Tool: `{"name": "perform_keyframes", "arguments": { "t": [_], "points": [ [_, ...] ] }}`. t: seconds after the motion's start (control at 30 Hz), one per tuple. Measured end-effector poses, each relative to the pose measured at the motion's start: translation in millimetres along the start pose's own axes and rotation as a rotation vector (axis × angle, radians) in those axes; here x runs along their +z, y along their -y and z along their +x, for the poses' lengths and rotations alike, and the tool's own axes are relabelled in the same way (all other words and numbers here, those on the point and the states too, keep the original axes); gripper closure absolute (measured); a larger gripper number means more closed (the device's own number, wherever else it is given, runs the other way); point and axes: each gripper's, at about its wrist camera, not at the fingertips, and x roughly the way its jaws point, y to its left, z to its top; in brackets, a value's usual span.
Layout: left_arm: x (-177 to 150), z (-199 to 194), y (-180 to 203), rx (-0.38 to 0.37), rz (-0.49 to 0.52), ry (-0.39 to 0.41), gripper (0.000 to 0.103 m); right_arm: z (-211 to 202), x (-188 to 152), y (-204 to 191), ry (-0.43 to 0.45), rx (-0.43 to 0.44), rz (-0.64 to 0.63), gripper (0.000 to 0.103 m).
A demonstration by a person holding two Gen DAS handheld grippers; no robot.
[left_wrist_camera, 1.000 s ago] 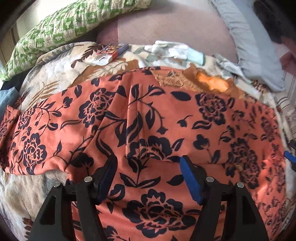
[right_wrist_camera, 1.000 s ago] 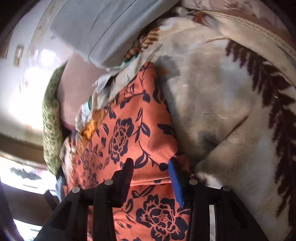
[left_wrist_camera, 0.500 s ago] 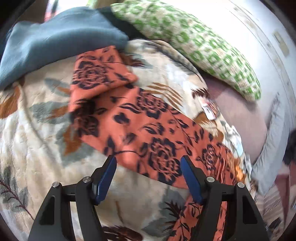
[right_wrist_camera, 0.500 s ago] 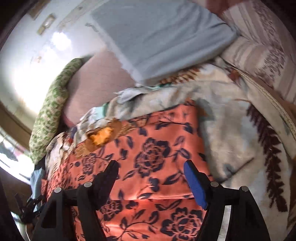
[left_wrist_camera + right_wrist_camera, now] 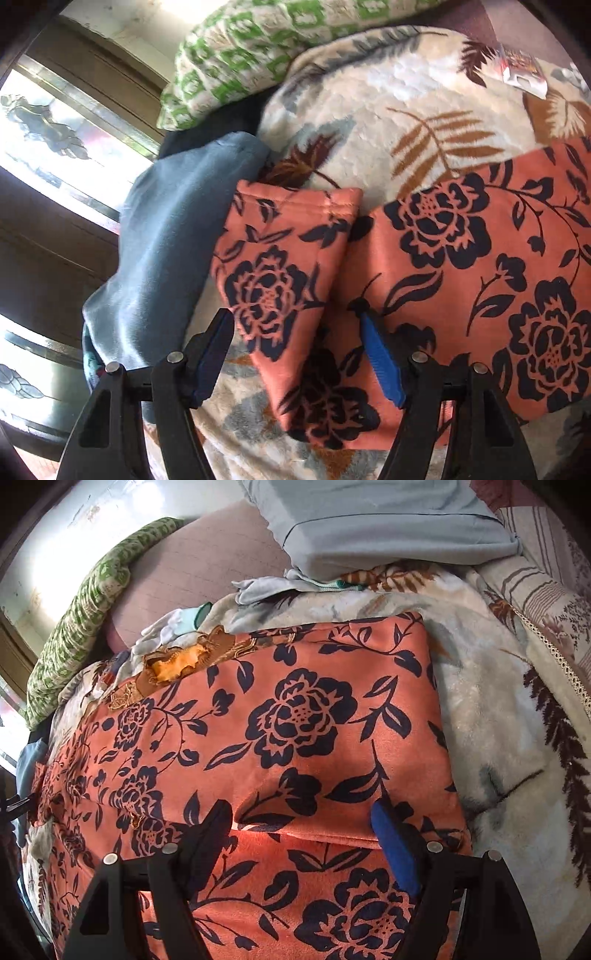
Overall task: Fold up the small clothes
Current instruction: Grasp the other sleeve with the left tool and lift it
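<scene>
The left tool points steeply down, its jaws apart and closing. The sleeve of the orange floral garment lies between the fingers, beneath them; the pads do not press on it. The sleeve cuff points away from the tool, toward the green patterned pillow. Just to the left of the sleeve lies a blue cloth. All rest on a leaf-print blanket covering the bed.

The right tool stands wide open and holds nothing. It hangs over the garment's body, where a folded edge crosses between the fingers. The garment's far right corner lies flat against the blanket. Beyond it sit a grey cushion and some white gloves.
</scene>
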Motion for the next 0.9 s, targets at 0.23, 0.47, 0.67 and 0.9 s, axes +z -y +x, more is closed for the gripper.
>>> {"name": "perform_keyframes", "arguments": {
  "t": [0.23, 0.47, 0.67, 0.9],
  "points": [
    [-4, 30, -76, -0.117, -0.371, -0.097, 0.097, 2, 2, 3, 0.026, 0.022, -0.01, 0.022],
    [-142, 72, -178, -0.668, -1.402, -0.151, 0.089, 4, 1, 2, 0.048, 0.016, -0.01, 0.021],
    [-145, 54, -184, -0.546, -1.233, -0.103, 0.077, 6, 3, -2, 0.03, -0.007, -0.032, 0.019],
    [-151, 12, -184, -0.387, -0.988, 0.105, 0.02, 7, 3, -4, 0.031, -0.017, -0.035, 0.019]
  ]
}}
